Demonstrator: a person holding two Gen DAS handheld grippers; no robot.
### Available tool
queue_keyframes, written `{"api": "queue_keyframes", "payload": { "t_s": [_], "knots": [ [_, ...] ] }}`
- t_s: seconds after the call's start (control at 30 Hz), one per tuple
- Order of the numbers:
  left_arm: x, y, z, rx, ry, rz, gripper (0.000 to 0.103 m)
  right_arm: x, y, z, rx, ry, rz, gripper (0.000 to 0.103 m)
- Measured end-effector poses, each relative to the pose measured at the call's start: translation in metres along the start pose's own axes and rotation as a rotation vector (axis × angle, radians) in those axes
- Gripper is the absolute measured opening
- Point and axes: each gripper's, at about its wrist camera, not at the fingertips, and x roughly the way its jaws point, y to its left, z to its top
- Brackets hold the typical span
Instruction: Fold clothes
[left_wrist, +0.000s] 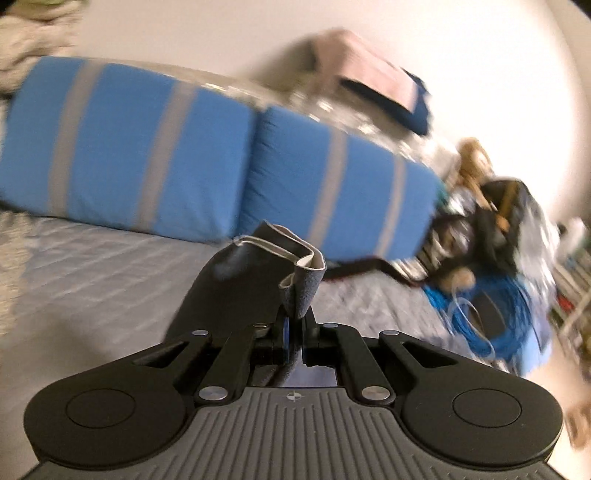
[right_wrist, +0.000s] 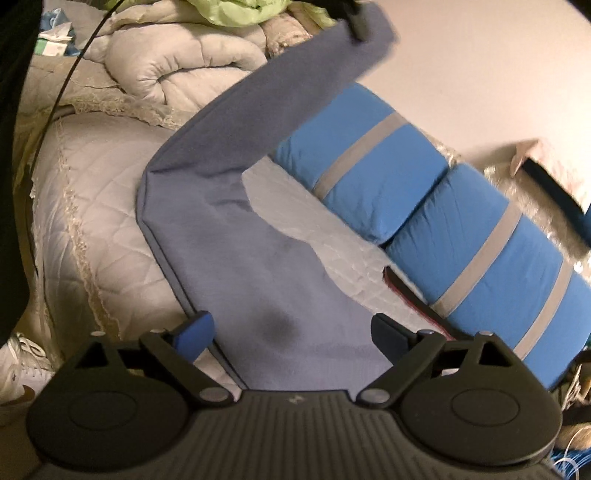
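Cloth, a slate-blue garment, lies partly on the quilted bed cover, one long strip of it lifted up and away toward the top of the right wrist view. That raised end is pinched in the left gripper, whose jaws are closed tight on a bunched hem with a pale inner edge. The right gripper hangs over the flat part of the garment, jaws spread wide and holding nothing. A dark patch on the fabric between its fingers is hard to identify. Blue cushions with grey stripes lie beyond. The left wrist view is blurred; clutter and a coil of blue cable at its right are indistinct.
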Motion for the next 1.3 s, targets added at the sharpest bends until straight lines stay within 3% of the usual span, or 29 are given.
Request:
{"api": "queue_keyframes", "payload": {
  "t_s": [0.1,0.17,0.23,0.3,0.4,0.47,0.53,0.63,0.73,0.87,1.0,1.13,1.3],
  "knots": [
    [0.028,-0.019,-0.01,0.015,0.036,-0.058,0.007,0.006,0.001,-0.002,0.005,0.03,0.012,0.097],
    [0.048,-0.027,-0.019,0.018,0.083,-0.127,0.024,0.008,0.002,-0.003,0.01,0.044,0.027,0.097],
    [0.062,-0.031,-0.026,0.027,0.12,-0.197,0.034,0.009,0.003,-0.004,0.002,0.049,0.03,0.098],
    [0.067,-0.032,-0.032,0.062,0.124,-0.21,0.043,0.009,0.005,-0.006,-0.011,0.055,0.028,0.098],
    [0.067,-0.024,-0.038,0.145,0.074,-0.122,0.055,0.01,0.009,-0.009,-0.044,0.056,0.005,0.098],
    [0.065,-0.014,-0.045,0.198,0.03,-0.053,0.072,0.01,0.01,-0.01,-0.053,0.047,-0.007,0.098],
    [0.064,-0.005,-0.055,0.264,-0.014,0.055,0.077,0.009,0.006,-0.008,-0.028,0.027,-0.011,0.098],
    [0.06,0.003,-0.067,0.365,-0.049,0.202,0.079,0.006,-0.005,-0.004,0.025,-0.005,-0.033,0.098],
    [0.057,0.011,-0.077,0.405,-0.054,0.214,0.08,0.009,-0.01,0.002,0.012,-0.034,-0.079,0.098],
    [0.056,0.018,-0.089,0.416,-0.022,0.255,0.08,0.02,0.006,-0.001,-0.247,-0.049,-0.171,0.098],
    [0.052,0.033,-0.098,0.393,-0.006,0.268,0.08,0.035,0.017,-0.014,-0.486,0.008,-0.205,0.098],
    [0.052,0.045,-0.104,0.371,0.022,0.293,0.08,0.045,0.015,-0.013,-0.598,0.058,-0.219,0.097],
    [0.053,0.052,-0.106,0.34,0.042,0.289,0.08,0.06,0.013,-0.009,-0.697,0.079,-0.171,0.097]
  ]
}}
